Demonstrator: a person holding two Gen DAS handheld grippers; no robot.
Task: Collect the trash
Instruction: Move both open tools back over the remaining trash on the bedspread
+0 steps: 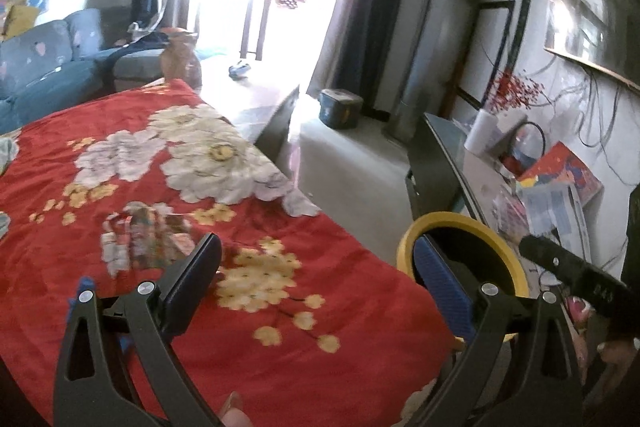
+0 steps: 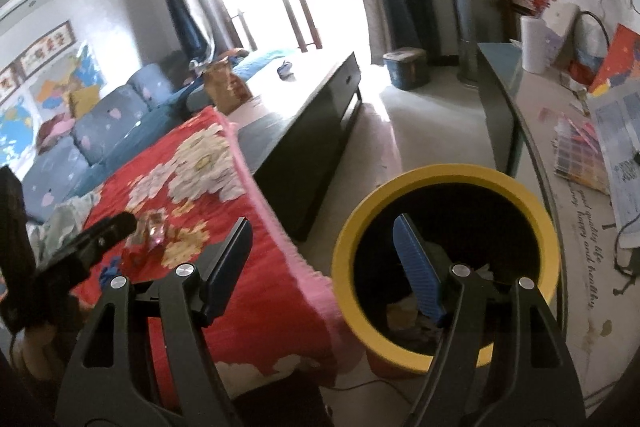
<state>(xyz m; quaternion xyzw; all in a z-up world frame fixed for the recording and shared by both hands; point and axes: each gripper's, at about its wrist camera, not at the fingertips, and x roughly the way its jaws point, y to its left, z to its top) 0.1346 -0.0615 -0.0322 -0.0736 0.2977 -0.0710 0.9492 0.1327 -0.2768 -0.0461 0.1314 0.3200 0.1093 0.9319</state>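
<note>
A crinkled clear plastic wrapper (image 1: 144, 239) lies on the red flowered blanket (image 1: 320, 327); it also shows in the right wrist view (image 2: 154, 229). My left gripper (image 1: 320, 267) is open and empty, just this side of the wrapper. A yellow-rimmed black trash bin (image 2: 444, 259) stands on the floor beside the blanket's edge, with crumpled trash (image 2: 404, 311) inside. My right gripper (image 2: 324, 251) is open and empty, its right finger over the bin's mouth. The bin also shows in the left wrist view (image 1: 460, 255).
A dark low table (image 2: 312, 135) stands beyond the blanket. A blue sofa (image 2: 100, 131) is at the left. A long glass-topped cabinet (image 2: 560, 155) with papers and boxes runs along the right wall. A small dark container (image 2: 406, 69) sits on the floor near the curtains.
</note>
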